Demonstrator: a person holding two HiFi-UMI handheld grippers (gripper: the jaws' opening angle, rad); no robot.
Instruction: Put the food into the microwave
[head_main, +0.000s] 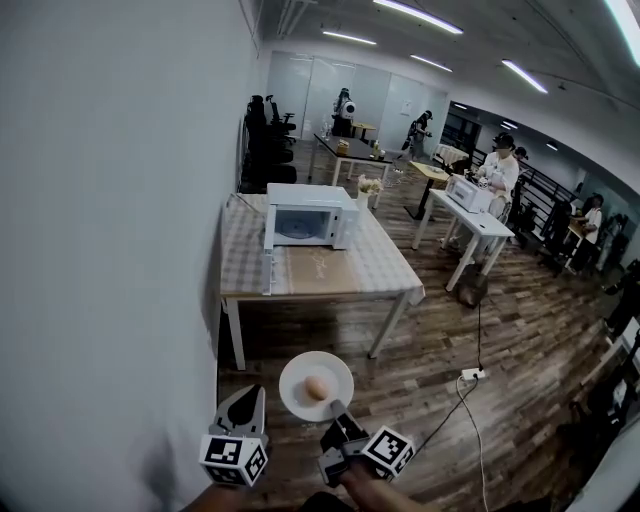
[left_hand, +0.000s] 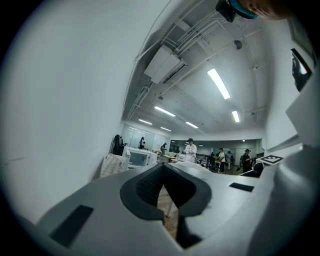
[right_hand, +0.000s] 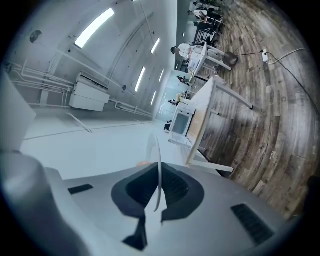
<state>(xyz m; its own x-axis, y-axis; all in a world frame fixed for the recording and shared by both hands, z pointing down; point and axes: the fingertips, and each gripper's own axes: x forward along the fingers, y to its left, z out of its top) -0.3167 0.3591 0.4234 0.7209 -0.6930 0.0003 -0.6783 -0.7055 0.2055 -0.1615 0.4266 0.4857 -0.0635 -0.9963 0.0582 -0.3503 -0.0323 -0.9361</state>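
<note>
The left gripper (head_main: 245, 400) hangs with its jaws together and empty, just beside the plate (head_main: 298, 372). The right gripper (head_main: 335, 408) has its jaws pinched on the plate's near rim, with the egg-like food (head_main: 316, 388) at the middle. This looks like the carry step: the plate must travel level to the microwave (head_main: 308, 212) on the bench (head_main: 320, 272), well ahead, whose door seems open; a power strip (head_main: 472, 374) lies off to the right.

The microwave (head_main: 305, 225) stands on the table (head_main: 340, 270) beside the left wall (head_main: 110, 200), the plate (head_main: 295, 385) bearing the food (head_main: 316, 388) before it.
</note>
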